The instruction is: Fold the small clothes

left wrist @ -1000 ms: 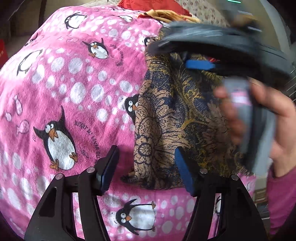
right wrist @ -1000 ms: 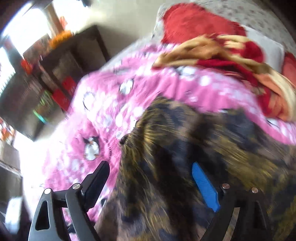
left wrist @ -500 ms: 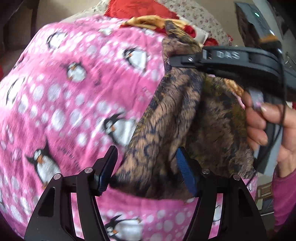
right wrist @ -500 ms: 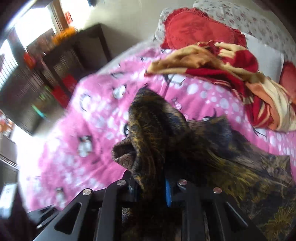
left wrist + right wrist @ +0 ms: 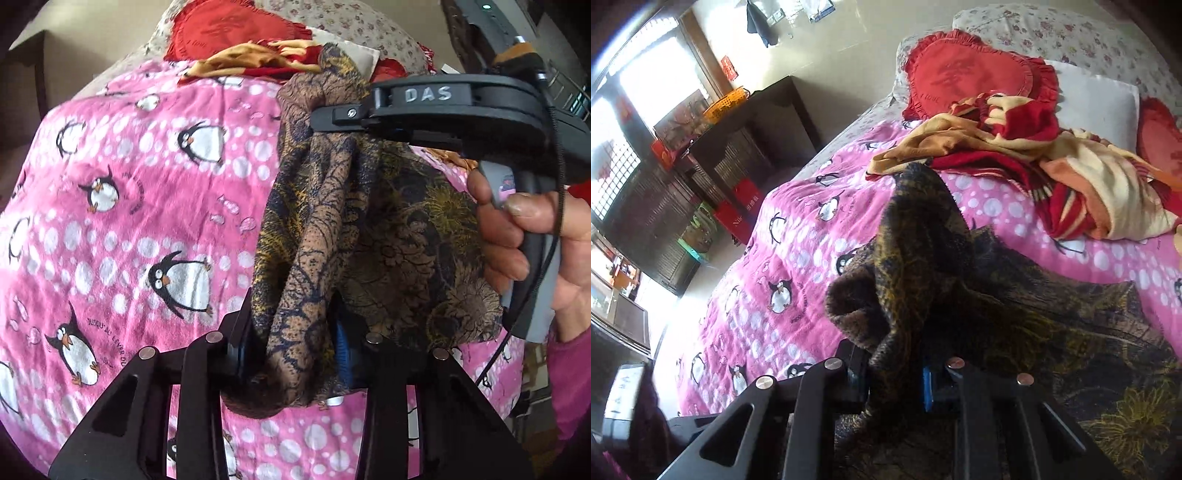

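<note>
1. Garment (image 5: 388, 229), brown and dark blue with yellow-gold flower and leaf pattern, hangs stretched above the pink penguin blanket (image 5: 129, 206); its lower edge is close to the blanket, whether touching I cannot tell.
2. Its gathered long fold runs in the left wrist view from the left gripper (image 5: 295, 350) at the bottom up to the right gripper (image 5: 325, 118) at the top, toward the red cushion (image 5: 229, 29).
3. Left gripper's jaws have just been closing and now pinch one bunched corner of the garment between the blue pads.
4. Right gripper (image 5: 894, 373) pinches the other bunched corner; the cloth stands up from its jaws in a thick peak, with fuzzy brown inner side showing at the left.
5. A hand (image 5: 535, 251) with a pink sleeve holds the right gripper's handle, right of the garment.
6. Beyond the garment, on the blanket's far end, lies a red and cream cloth (image 5: 1052, 162), apart from it.
</note>
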`<state>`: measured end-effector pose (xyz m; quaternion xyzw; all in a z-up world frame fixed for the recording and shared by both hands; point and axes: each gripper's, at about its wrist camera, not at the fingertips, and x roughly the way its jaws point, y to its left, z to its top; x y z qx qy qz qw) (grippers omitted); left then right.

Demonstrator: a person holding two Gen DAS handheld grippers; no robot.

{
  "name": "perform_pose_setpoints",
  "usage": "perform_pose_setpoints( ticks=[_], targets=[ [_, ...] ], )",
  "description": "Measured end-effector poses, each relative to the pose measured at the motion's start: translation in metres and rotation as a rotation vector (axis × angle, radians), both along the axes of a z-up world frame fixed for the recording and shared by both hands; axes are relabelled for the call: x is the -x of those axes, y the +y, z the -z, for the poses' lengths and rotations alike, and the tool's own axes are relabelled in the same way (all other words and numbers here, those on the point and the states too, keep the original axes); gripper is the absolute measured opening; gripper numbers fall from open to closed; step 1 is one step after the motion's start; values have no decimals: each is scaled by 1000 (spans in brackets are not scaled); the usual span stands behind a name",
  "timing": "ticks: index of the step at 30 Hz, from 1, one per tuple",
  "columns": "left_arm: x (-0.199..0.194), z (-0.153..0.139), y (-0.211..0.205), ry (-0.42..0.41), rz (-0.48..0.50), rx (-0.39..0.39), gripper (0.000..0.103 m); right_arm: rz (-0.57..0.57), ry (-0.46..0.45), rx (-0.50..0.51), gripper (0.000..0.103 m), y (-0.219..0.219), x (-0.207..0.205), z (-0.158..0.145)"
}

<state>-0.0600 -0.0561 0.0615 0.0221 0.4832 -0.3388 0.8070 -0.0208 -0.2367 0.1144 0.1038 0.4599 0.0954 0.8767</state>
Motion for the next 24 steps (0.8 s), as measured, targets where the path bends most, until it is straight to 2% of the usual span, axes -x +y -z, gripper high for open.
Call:
perform_pose_setpoints(
  ticks=[2,5,6,7,9,12,13,15,18,19,20,21,23,24],
  targets=[
    [5,-6,-8,-14,17,-9,26,3,-2,3,19,-3,0,1],
    [9,-15,-26,-28,54,-10,26,11,-8,20,19,-12,5,-5],
    [9,-19,-31,-31,64,-10,21,14,-12,26,19,-16,8,-8],
    [13,-24,-37,-32,83,-7,17,20,-21,35,17,-21,12,-13],
    [17,-32,-47,-29,114,13,17,26,-34,49,14,-31,19,-22],
    [27,-42,-69,-23,164,41,12,46,-66,82,0,-54,35,-40],
    [28,-45,-76,-26,170,47,12,53,-73,88,0,-63,41,-44],
    [30,-50,-86,-37,178,53,12,65,-83,63,0,-78,49,-46],
    [32,-45,-88,-37,176,23,12,71,-61,-34,3,-96,58,-32],
    [32,-42,-85,-28,169,11,12,87,-56,-77,9,-102,60,-25],
    [31,-39,-82,-15,163,3,12,101,-51,-119,23,-105,63,-16],
    [29,-35,-76,9,155,-2,12,102,-45,-158,32,-106,64,-9],
    [29,-31,-62,43,143,3,12,95,-31,-255,71,-104,63,9],
    [30,-32,-54,45,140,11,16,97,-27,-292,74,-101,62,17]
  ],
)
